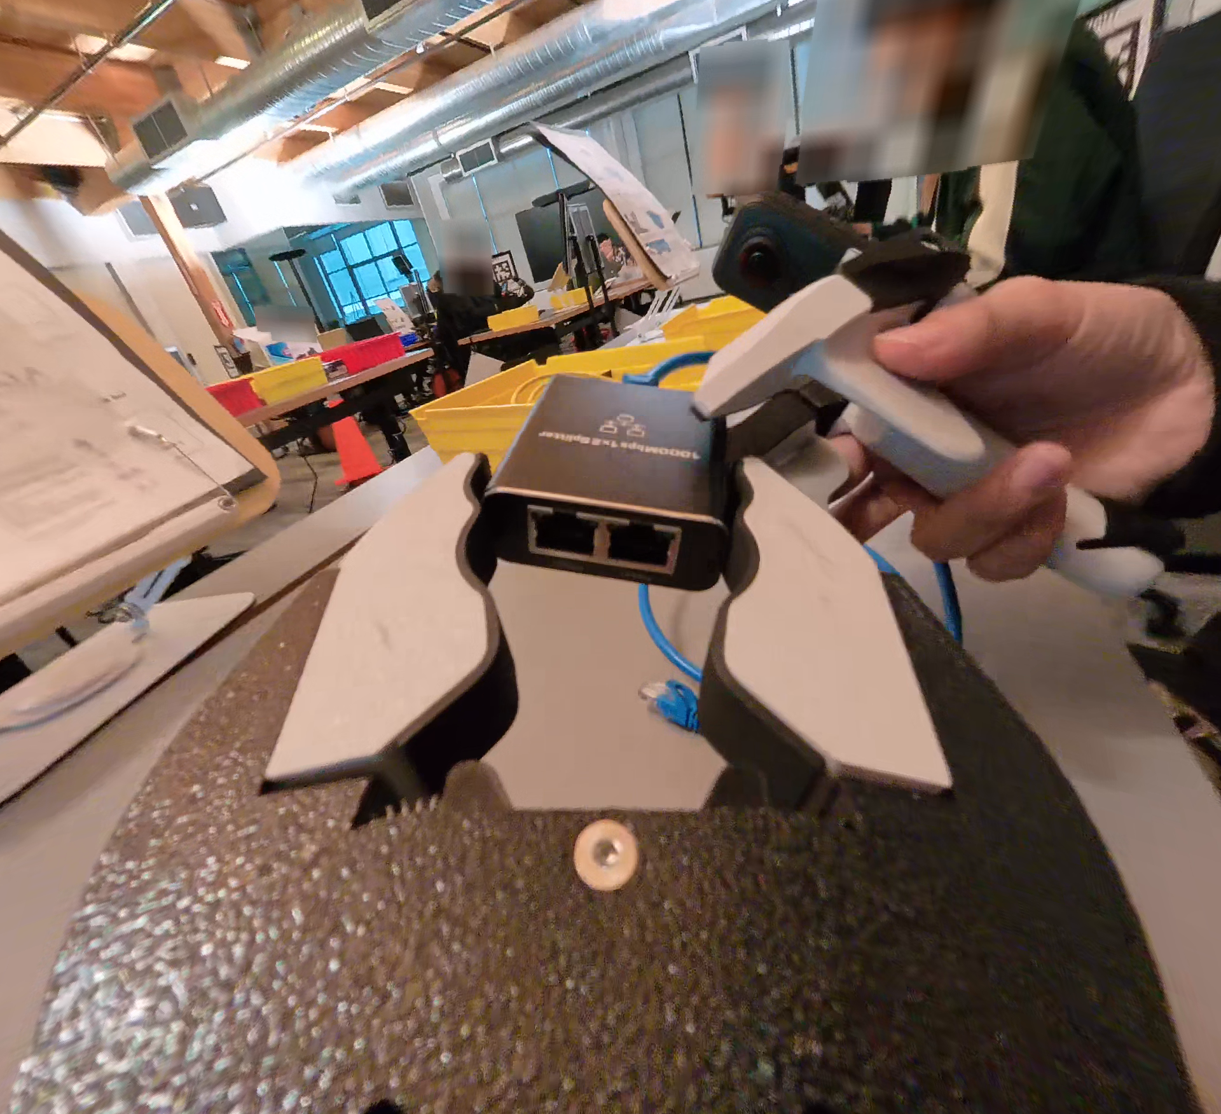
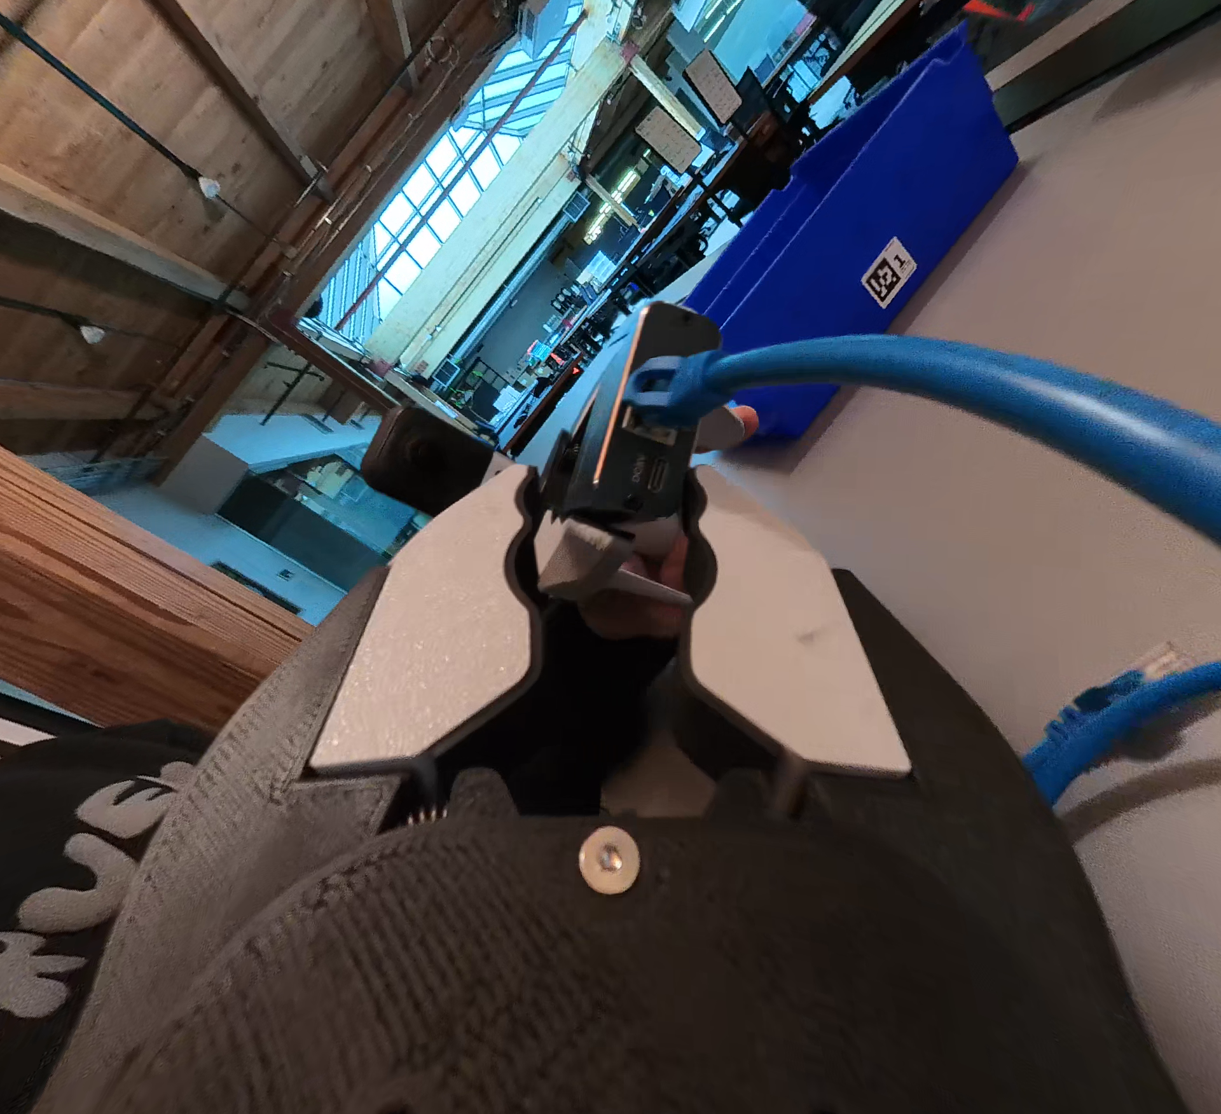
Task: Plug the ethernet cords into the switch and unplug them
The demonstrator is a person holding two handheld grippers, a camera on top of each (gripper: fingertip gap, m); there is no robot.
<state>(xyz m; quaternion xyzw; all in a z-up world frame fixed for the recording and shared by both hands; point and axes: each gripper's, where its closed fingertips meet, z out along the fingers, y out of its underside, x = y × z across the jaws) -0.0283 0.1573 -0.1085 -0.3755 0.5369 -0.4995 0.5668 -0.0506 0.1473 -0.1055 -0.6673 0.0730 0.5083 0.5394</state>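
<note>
In the left wrist view, our left claw is clenched on the black switch, held above the counter, its two near ports empty. A loose blue ethernet cord lies beneath.

In the right wrist view, our right claw is released around the switch's far end, where a blue cord is plugged in.

The switch is a small black metal box, held up in the air. Its near face has two empty ports side by side. On its far face one blue cord is plugged in. A second blue plug lies loose on the grey table.
</note>
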